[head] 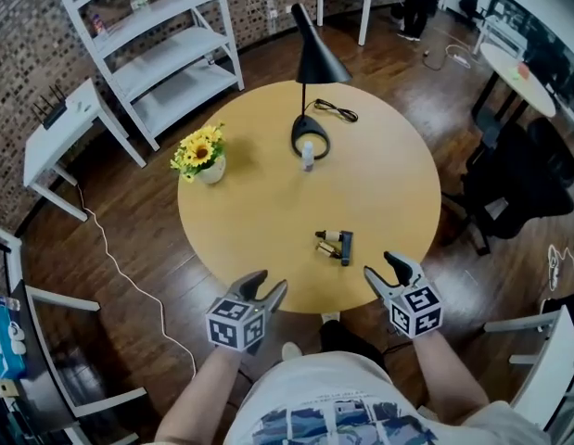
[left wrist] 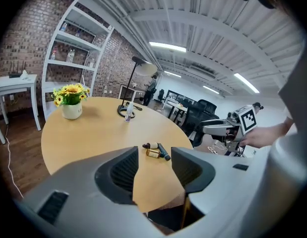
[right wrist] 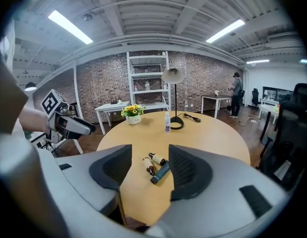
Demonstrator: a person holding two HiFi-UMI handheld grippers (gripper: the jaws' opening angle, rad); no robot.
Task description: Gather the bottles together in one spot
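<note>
1. As you look down through the head view, you see one round yellow table [head: 268, 221]. Your left gripper [head: 266, 286] and right gripper [head: 381, 269] hover at its near edge. Each carries one cube of black-and-white square markers, and both pairs of jaws are spread with nothing in them. You can count four bottles.
   - Three lie close together near the near edge: a pale dropper bottle [head: 331, 235], an amber bottle [head: 330, 249] and a dark tube bottle [head: 347, 247].
   - One clear bottle [head: 308, 155] stands upright, well apart from them, just beside the base of the single black lamp [head: 314, 63].
   - One pot of sunflowers [head: 201, 156] sits towards the table's left.
   - Any print on the bottles is too small to read.

2. Your left gripper view shows its jaws released, with only bare table [left wrist: 93, 128] between them. Beyond the jaws lie the same three: pale dropper bottle [left wrist: 149, 146], amber bottle [left wrist: 153, 153] and dark tube bottle [left wrist: 163, 151]. Farther off stand the clear bottle [left wrist: 128, 112], the lamp [left wrist: 136, 83] and the sunflowers [left wrist: 70, 94]. At the right, your right gripper [left wrist: 208, 128] shows one marker cube, a pattern rather than words.

3. Your right gripper view also shows its jaws apart and gripping nothing. Framed between them, on the table [right wrist: 213, 138] beyond, lie the pale dropper bottle [right wrist: 157, 158], the amber bottle [right wrist: 149, 166] and the dark tube bottle [right wrist: 160, 172]. The clear bottle [right wrist: 167, 122] stands upright beside the lamp [right wrist: 173, 76], with the sunflowers [right wrist: 133, 112] to its left. Your left gripper [right wrist: 86, 128] appears at the left edge. You cannot read any label here.
</note>
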